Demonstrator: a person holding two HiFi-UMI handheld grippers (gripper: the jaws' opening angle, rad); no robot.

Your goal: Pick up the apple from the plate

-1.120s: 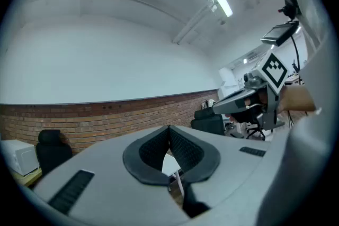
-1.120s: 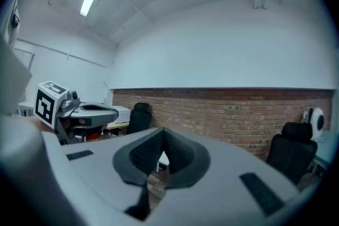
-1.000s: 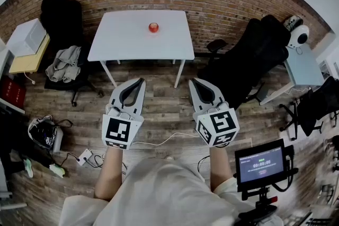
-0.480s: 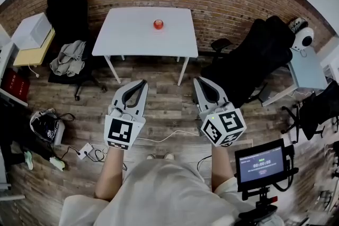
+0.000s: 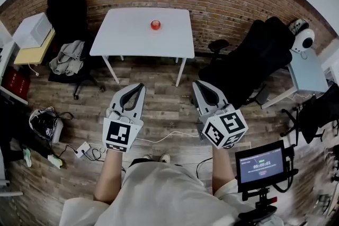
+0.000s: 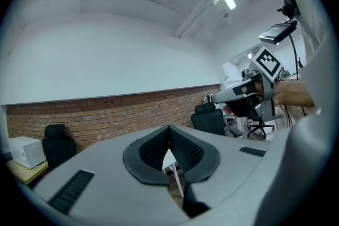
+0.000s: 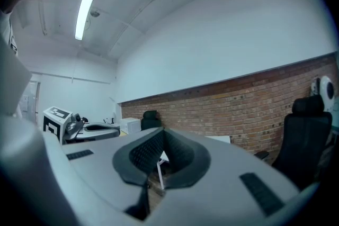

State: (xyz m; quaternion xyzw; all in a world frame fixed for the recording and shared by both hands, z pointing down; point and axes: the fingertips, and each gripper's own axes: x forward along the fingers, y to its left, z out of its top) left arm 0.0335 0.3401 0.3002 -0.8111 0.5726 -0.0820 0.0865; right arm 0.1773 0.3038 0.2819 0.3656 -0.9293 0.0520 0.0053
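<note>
A red apple [image 5: 155, 24] sits on a small plate that I can barely make out, near the far side of a white table [image 5: 127, 42] against the brick wall. Both grippers are held level over the wooden floor, well short of the table. My left gripper [image 5: 140, 85] is shut with nothing in it, and its black pads [image 6: 180, 145] meet at the tip. My right gripper [image 5: 197, 83] is also shut and empty, with its tips together [image 7: 163, 130]. Through the gap behind the jaws only a table leg and the floor show.
A black office chair [image 5: 249, 61] stands right of the table; another chair with clothes [image 5: 66, 61] stands to its left. A low cabinet [image 5: 29, 39] is at far left. Cables and a power strip [image 5: 85, 152] lie on the floor. A screen on a stand [image 5: 262, 164] is at lower right.
Both grippers have drifted slightly across the floor as the person shifted, and the right one has rolled a little. The jaws stayed shut. The apple has not moved on the table.
</note>
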